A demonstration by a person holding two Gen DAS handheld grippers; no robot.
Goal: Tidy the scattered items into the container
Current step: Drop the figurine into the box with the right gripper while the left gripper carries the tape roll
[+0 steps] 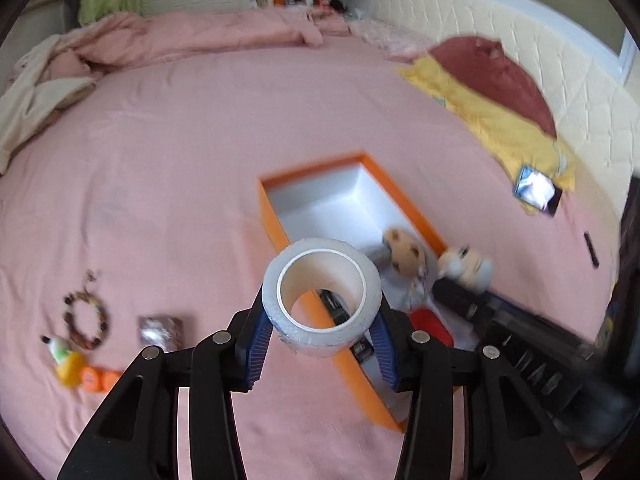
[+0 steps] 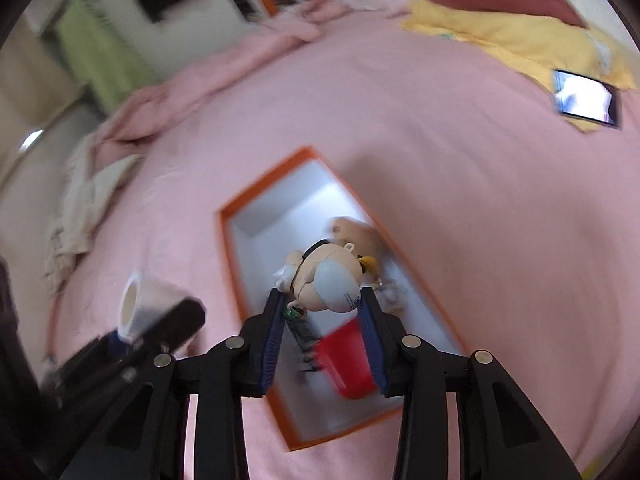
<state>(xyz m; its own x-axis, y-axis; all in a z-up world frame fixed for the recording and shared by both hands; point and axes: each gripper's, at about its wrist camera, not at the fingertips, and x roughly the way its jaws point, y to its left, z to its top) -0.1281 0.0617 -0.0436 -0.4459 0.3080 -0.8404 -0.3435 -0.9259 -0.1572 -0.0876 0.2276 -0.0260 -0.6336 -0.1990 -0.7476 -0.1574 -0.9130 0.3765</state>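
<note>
While right view blurs, left shows bracelet (image 1: 87, 322) beside tape-gripping left tongs (image 1: 322, 332).

Glossy clear tape roll (image 1: 321, 298) (plastic-looking), matt pink cloth bedsheet (image 1: 160, 184), ribbed fingers (image 1: 259, 346).

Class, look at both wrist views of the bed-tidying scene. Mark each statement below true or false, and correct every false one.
1. The left gripper holds a roll of clear tape. True.
2. The right gripper is empty. False: its jaws hold a small doll.
3. The orange box has a white inside. True.
4. The box has nothing in it. False: a red item and other small things already lie inside.
5. A bead bracelet lies on the pink sheet, outside the box. True.
6. The phone lies inside the box. False: it lies on the bed at the edge of the yellow cloth.
</note>
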